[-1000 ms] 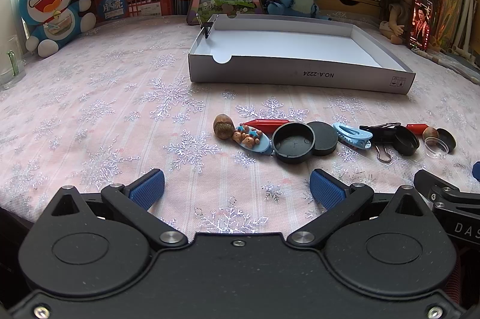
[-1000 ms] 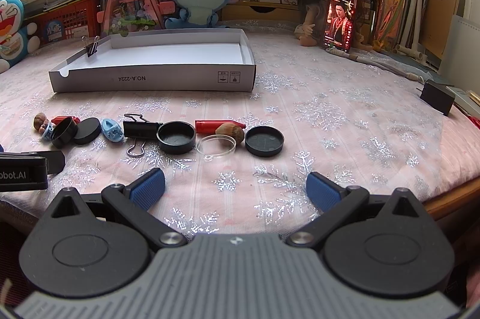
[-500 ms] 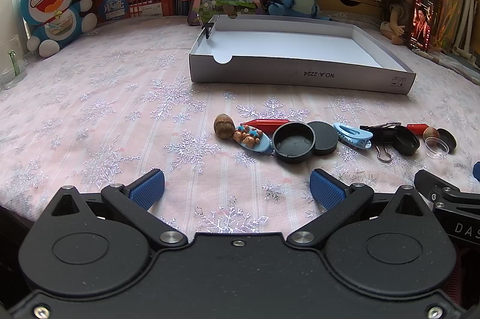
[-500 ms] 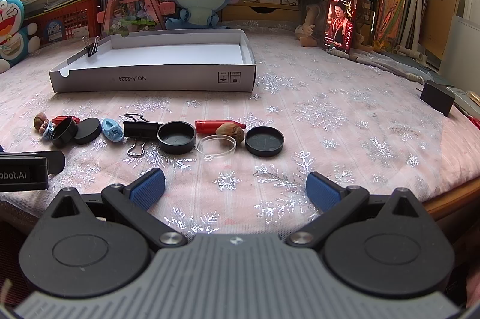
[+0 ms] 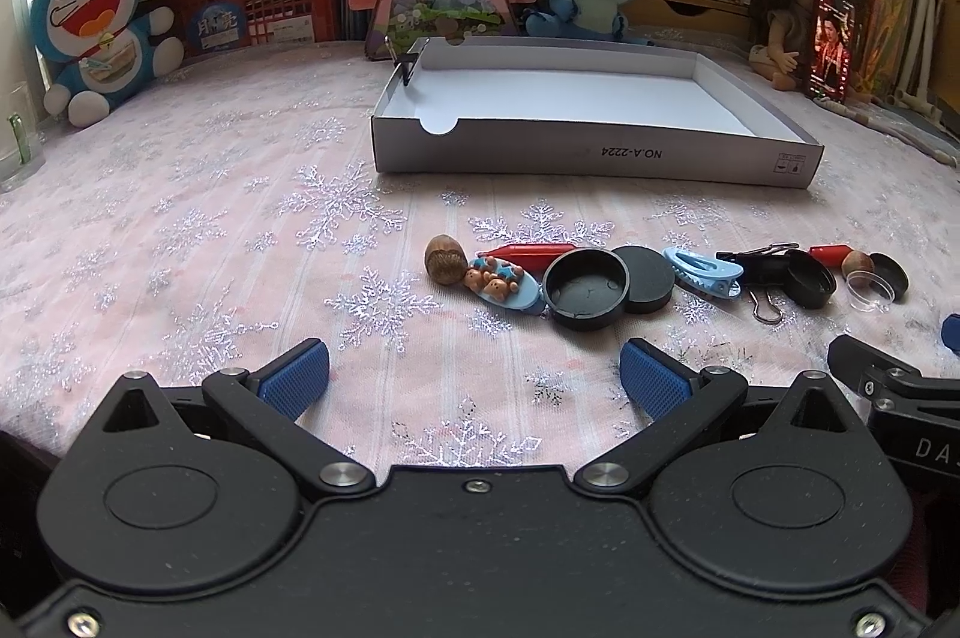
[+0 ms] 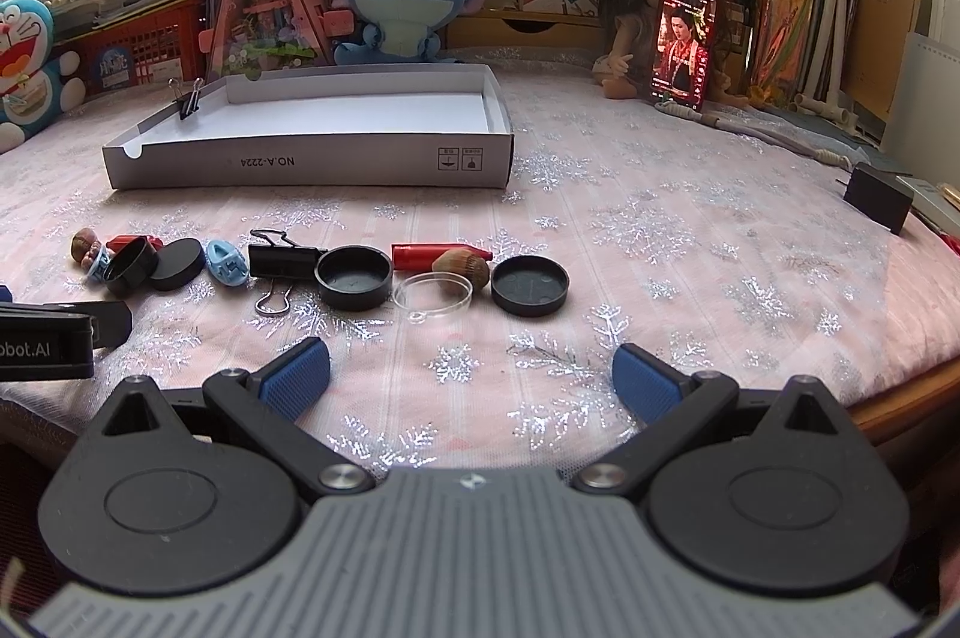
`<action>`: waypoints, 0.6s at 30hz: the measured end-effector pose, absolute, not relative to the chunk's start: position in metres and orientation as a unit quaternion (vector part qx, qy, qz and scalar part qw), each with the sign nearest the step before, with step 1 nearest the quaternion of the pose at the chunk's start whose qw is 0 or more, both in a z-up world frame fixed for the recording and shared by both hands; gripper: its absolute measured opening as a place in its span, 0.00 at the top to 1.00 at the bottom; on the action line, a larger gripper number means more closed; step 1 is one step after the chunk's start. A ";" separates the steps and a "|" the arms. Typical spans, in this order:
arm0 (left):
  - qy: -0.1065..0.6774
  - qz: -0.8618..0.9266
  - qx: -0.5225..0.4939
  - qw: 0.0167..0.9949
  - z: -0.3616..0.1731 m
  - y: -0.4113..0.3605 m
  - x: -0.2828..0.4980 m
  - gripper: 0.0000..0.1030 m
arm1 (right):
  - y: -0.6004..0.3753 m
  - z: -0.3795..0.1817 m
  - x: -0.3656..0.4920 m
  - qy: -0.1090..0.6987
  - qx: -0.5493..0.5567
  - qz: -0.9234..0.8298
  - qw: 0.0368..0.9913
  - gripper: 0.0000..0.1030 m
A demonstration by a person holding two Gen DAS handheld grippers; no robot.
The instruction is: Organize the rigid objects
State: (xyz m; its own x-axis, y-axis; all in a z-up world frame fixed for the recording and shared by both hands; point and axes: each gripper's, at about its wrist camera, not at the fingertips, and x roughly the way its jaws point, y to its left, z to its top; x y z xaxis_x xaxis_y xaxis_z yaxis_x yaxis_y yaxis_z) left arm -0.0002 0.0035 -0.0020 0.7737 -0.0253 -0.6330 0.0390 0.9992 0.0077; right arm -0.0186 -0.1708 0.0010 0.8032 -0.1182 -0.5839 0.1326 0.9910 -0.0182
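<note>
Hovering low over the tablecloth (image 6: 690, 230), the left gripper (image 5: 474, 377) and the right gripper (image 6: 471, 377) both stand spread wide and hold nothing. The small things lie in a loose row between the grippers and the cardboard tray (image 6: 312, 167), which looks bare inside apart from a binder clip (image 6: 187, 98) clamped on its far-left rim.

The step in hand appears to be the first pick, and each gripper does best with what lies nearest it. For the right one that is the black lid (image 6: 529, 285) at the right end of the row, lying apart from its neighbours, so the fingers (image 6: 645, 389) can straddle it cleanly. The clear ring (image 6: 433, 297) touches the nut (image 6: 461, 267) and would likely nudge it, so it should wait. For the left gripper, the walnut (image 5: 445, 259) at the row's left end is free on its outer side; the black cap (image 5: 587, 287) overlaps a flat disc (image 5: 647, 277) and leans on the blue clip (image 5: 504, 285), a poorer start. A squeeze across the widest part should stop round pieces from squirting out.
</note>
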 end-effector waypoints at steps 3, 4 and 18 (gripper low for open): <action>0.328 -0.023 0.011 0.944 -0.003 0.006 -0.001 0.00 | -0.170 -0.002 -0.021 0.295 0.011 -0.067 0.953 0.00; 0.327 -0.026 0.012 0.945 -0.003 0.007 -0.001 0.00 | -0.170 -0.002 -0.022 0.293 0.011 -0.067 0.954 0.00; 0.297 -0.074 -0.008 0.952 0.011 0.010 -0.011 0.38 | -0.170 0.010 -0.035 0.233 0.005 -0.053 0.971 0.14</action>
